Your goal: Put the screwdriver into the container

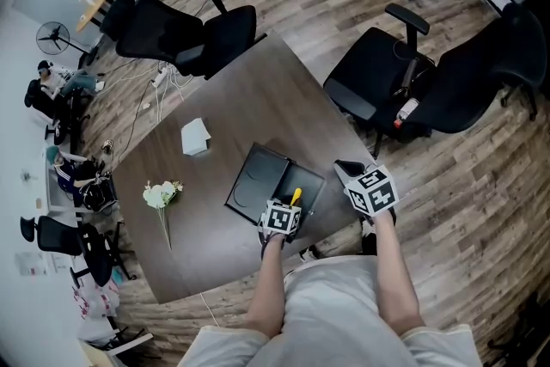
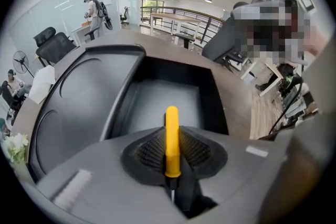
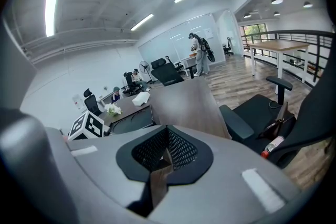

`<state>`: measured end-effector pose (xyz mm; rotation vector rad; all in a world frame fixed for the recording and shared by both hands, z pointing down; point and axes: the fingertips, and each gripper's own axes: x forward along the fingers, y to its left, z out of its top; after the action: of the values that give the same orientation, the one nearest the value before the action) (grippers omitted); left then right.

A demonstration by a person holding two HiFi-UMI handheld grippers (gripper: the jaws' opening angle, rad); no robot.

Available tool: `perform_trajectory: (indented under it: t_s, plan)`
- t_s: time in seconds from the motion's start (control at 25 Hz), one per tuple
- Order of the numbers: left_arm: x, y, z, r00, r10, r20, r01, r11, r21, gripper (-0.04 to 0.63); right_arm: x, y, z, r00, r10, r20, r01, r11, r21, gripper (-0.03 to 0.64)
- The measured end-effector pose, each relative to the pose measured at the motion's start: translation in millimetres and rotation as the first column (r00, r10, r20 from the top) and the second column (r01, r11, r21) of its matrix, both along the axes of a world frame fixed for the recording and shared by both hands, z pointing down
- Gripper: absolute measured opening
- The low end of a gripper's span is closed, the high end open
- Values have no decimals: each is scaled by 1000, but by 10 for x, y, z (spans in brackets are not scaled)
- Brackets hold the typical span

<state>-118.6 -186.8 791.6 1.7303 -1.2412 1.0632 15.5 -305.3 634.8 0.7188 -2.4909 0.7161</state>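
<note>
The left tool [image 2: 172,152] is clamped on the yellow handle of the screwdriver [image 2: 171,126], holding it just above the open black container [image 2: 157,99]. The carry looks nearly done. Next, the screwdriver likely needs lowering into the tray and releasing. The right tool [image 3: 165,157] is closed and empty, beside the surface's edge. The dark surface [image 1: 232,99] also bears white flowers [image 1: 161,195] and a white box [image 1: 196,136]. Office chairs [image 1: 378,82] stand on the wooden floor [image 1: 481,185].
</note>
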Motion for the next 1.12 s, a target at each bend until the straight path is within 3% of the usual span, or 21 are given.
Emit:
perform_trajectory:
  t_s: [0.88, 1.12]
  plan:
    - [60, -11, -68, 1000, 29, -4, -29, 999, 36, 143, 56, 147, 30, 1000, 2, -19, -3, 1000, -9, 2]
    - [59, -37, -176, 999, 34, -18, -33, 996, 79, 143, 17, 207, 0, 1000, 2, -21, -2, 1000, -5, 2]
